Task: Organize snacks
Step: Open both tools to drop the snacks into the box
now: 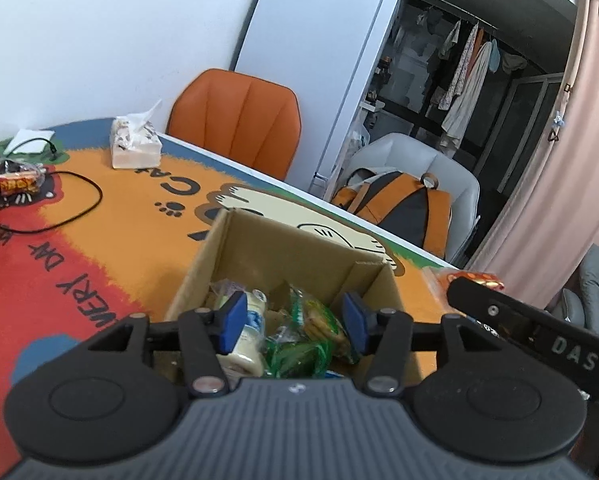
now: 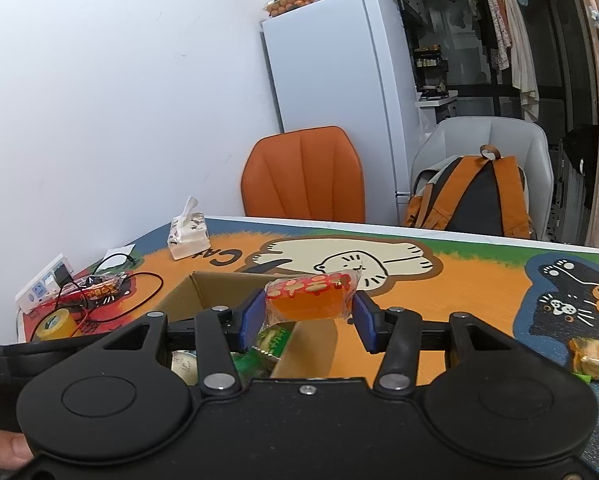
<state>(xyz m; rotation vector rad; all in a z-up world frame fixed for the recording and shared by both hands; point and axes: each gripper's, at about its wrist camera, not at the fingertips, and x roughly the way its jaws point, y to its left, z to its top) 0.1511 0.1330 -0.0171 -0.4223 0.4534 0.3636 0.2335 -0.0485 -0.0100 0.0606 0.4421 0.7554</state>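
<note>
An open cardboard box [image 1: 291, 240] stands on the cartoon-cat table mat. Inside it lie a white packet [image 1: 247, 336] and a green biscuit packet [image 1: 307, 328]. My left gripper [image 1: 295, 320] hovers over the box, open, its blue pads apart with nothing pressed between them. In the right wrist view my right gripper [image 2: 307, 316] is shut on an orange jelly pack [image 2: 307, 300] with a red-printed lid, held just above the box's near right corner [image 2: 311, 340]. The same pack [image 1: 475, 280] shows at the right edge of the left wrist view.
A wrapped biscuit pack [image 2: 595, 360] lies on the mat at right. At left are a red snack pack [image 2: 99, 290], yellow tape roll [image 2: 55, 324], power strip [image 2: 43, 288], black cable [image 1: 79, 208] and tissue pack [image 1: 135, 144]. Behind the table stand two chairs, a backpack and a fridge.
</note>
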